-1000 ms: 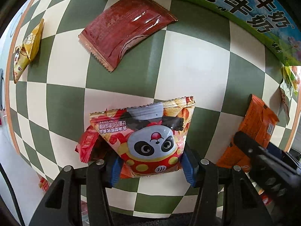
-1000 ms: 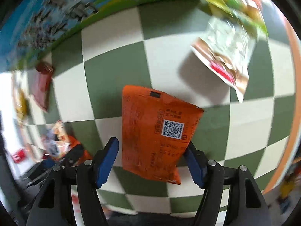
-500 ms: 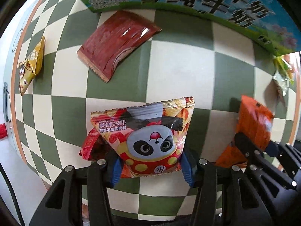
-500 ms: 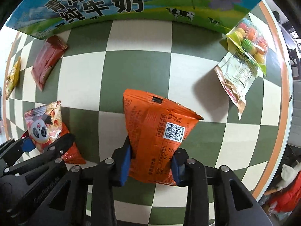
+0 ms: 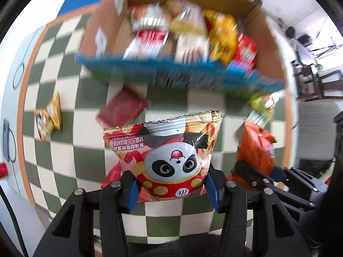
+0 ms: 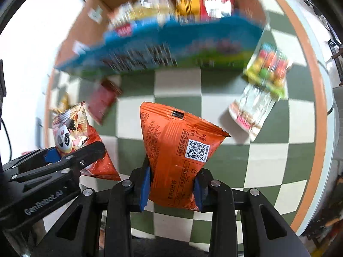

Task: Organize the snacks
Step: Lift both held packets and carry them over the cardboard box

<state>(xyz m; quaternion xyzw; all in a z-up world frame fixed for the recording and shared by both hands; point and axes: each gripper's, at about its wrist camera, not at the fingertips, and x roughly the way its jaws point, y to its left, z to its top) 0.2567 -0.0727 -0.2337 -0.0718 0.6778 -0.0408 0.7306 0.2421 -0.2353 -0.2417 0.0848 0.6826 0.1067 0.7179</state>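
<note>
My left gripper [image 5: 171, 189] is shut on a panda snack bag [image 5: 169, 156] and holds it above the checkered table [image 5: 70, 150]. A red packet [image 5: 110, 176] hangs behind the bag. My right gripper [image 6: 172, 189] is shut on an orange snack bag [image 6: 178, 156], also lifted. Each gripper shows in the other's view: the orange bag [image 5: 255, 150] at right, the panda bag [image 6: 68, 132] at left. An open cardboard box [image 5: 100, 27] with blue printed front, holding several snack packs, stands at the far side of the table, blurred.
On the table lie a dark red packet [image 5: 122, 109], a small yellow packet [image 5: 48, 120] at left, and a clear and green candy bag [image 6: 261, 90] at right. The round table has an orange rim [image 6: 319, 111]. Chairs and furniture stand beyond at right.
Both grippers have risen and tilted up with their bags, so the open box with its snacks has come into view. The right gripper closed on the orange bag a second ago.
</note>
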